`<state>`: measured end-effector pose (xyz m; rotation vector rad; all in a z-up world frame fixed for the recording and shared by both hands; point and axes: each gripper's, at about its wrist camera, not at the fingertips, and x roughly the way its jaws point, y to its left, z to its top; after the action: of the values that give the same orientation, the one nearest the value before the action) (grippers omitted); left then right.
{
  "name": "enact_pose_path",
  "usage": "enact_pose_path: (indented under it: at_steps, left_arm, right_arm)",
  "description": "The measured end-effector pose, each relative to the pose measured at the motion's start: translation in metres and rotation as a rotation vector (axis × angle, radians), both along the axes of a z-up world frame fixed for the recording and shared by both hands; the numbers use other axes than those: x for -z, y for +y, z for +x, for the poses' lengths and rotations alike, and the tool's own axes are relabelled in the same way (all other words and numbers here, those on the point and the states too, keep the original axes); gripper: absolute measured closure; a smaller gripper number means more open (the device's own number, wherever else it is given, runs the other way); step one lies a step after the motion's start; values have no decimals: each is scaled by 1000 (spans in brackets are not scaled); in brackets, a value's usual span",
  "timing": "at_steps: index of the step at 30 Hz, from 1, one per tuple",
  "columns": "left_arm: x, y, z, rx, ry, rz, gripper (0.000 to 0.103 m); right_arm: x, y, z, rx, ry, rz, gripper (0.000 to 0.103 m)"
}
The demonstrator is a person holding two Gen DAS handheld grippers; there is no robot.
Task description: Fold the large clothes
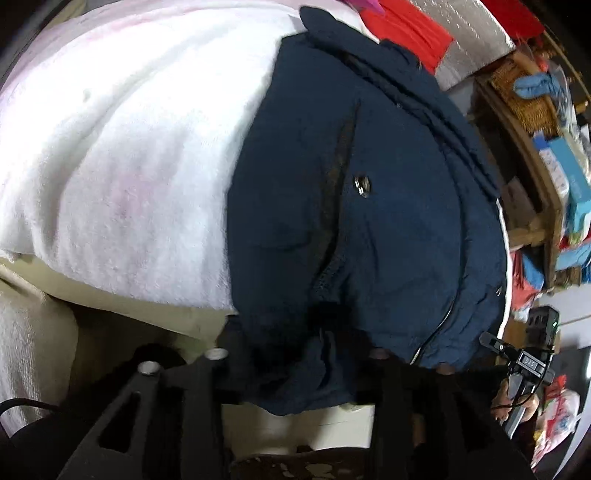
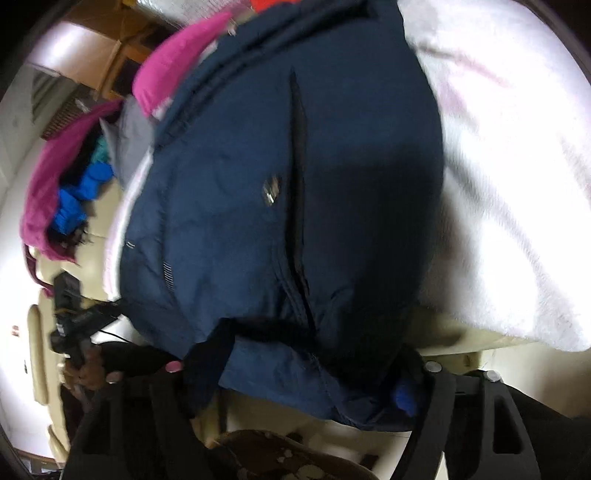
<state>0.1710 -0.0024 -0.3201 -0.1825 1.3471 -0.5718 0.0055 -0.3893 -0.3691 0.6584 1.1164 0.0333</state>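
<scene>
A navy padded jacket [image 1: 369, 206] lies on a white fleece blanket [image 1: 129, 155], its hem hanging over the near edge. It has a dark pocket slit and a metal snap [image 1: 361, 186]. My left gripper [image 1: 295, 373] is shut on the jacket's hem. In the right wrist view the same jacket [image 2: 277, 206] fills the middle, on the white blanket [image 2: 517, 192]. My right gripper [image 2: 306, 384] is shut on the hem too. The right gripper also shows in the left wrist view [image 1: 524, 354], at the far right. The left gripper shows in the right wrist view [image 2: 77, 325], at the far left.
A wooden shelf [image 1: 535, 155] with a wicker basket and boxes stands at the right. Red cloth [image 1: 406, 29] lies beyond the jacket. Pink clothes [image 2: 173, 66] and blue clothes [image 2: 77, 206] are heaped at the left. A patterned floor [image 2: 288, 458] shows below.
</scene>
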Motion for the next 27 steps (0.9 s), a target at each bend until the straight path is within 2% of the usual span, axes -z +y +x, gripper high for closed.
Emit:
enact_pose_path:
  at_steps: [2,3,4,5,6,7,11,14,17,19,23,27]
  left_arm:
    - [0,-5,-3,29,-18,24,60]
    - [-1,-7,-4,43,-27,25,61]
    - [-4,-7,-5,52,-36,15,66]
    - [-5,-13,-5,58,-43,9,72]
    - [-8,-15,-6,65,-53,6,83]
    - [-12,-16,-7,69,-59,-1,84]
    - [-43,-8,-2,82,-86,-113,86]
    - [-83,-9,13,84,-155,-207,86]
    - [-123,-14,36,62,-237,-257,86]
    - [-142,-19,60,25,-272,-297,85]
    - [-157,-37,106,-73,-306,-329,85]
    - [-151,-69,164,-162,-338,-319,86]
  right_arm:
    - [0,16,4,-45,-7,-91,24]
    - [-1,23,6,-69,-10,-132,35]
    - [-2,24,3,-90,-13,-167,62]
    - [-6,28,1,-95,-20,-205,72]
    - [-10,27,-2,-87,-33,-202,81]
    - [-17,26,-4,-75,-56,-185,84]
    - [-64,35,-9,-68,-210,-206,88]
    - [-106,31,-1,-40,-356,-213,88]
    - [-138,14,11,18,-488,-224,88]
    - [-148,-7,17,65,-540,-204,88]
    - [-168,-37,57,181,-637,-167,88]
    - [-182,-67,110,278,-677,-163,88]
